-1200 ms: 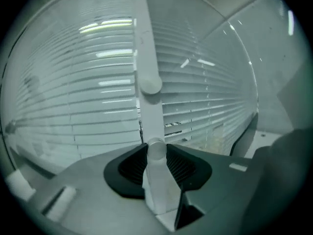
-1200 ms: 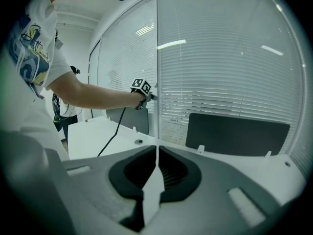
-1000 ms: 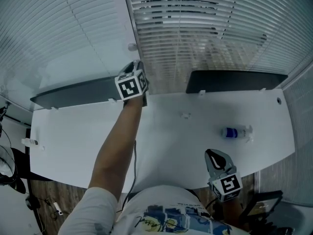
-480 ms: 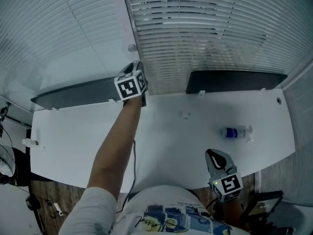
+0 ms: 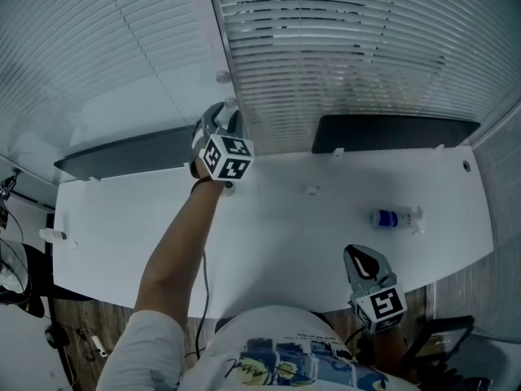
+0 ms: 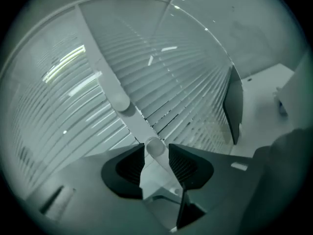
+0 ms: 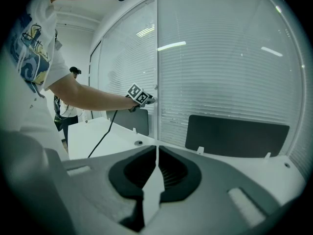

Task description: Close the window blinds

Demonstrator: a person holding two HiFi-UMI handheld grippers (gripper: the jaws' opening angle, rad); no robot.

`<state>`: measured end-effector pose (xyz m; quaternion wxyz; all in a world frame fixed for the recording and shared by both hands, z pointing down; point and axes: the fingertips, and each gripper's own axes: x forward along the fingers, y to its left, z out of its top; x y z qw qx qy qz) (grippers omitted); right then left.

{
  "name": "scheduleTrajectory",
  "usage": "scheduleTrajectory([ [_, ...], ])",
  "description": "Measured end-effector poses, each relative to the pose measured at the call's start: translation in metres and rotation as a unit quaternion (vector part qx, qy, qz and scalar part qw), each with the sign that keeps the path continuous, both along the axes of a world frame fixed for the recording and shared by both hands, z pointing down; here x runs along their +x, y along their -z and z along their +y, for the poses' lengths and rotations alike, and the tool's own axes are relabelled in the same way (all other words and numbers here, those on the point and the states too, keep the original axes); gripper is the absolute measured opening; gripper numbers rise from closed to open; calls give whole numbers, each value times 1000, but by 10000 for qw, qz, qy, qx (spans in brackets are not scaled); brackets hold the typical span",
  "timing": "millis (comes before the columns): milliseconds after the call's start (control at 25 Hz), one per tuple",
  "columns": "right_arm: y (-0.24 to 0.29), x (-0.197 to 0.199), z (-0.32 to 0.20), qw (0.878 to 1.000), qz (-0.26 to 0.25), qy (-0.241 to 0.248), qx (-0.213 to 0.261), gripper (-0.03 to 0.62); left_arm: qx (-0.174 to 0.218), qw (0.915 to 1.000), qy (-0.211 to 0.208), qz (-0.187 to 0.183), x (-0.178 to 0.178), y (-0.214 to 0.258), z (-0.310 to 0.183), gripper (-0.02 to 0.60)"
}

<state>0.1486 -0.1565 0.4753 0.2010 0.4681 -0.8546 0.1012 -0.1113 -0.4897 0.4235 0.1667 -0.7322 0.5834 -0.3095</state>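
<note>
The left hand-held gripper is up at the white post between the two window blinds. Its jaws have just been opening and stand wide apart, with a small round knob between them (not squeezed). The right hand-held gripper hangs over the near edge of the bench, jaws pressed together, empty.
</note>
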Motion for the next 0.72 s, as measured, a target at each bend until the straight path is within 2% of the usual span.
scheduleTrajectory([
  [120, 3, -2, -1, 10000, 7, 28, 36, 8, 164, 9964, -230, -804, 3, -1, 4, 161],
  [200, 5, -3, -2, 10000, -4, 49, 54, 8, 256, 9896, -367, -1369, 4, -2, 5, 161],
  [280, 4, -4, -2, 10000, -10, 53, 50, 8, 352, 9794, -469, -1934, 6, -3, 4, 161],
  [440, 1, -4, -2, 10000, -10, 34, 17, 8, 546, 9521, -660, -2936, 10, -2, -2, 161],
  [600, 3, -3, 0, 10000, 27, 44, 14, 8, 565, 9167, -766, -3880, 9, -8, -11, 161],
  [720, 2, -2, 0, 10000, 5, 22, 26, 8, 500, 8974, -776, -4316, 5, -13, -16, 161],
])
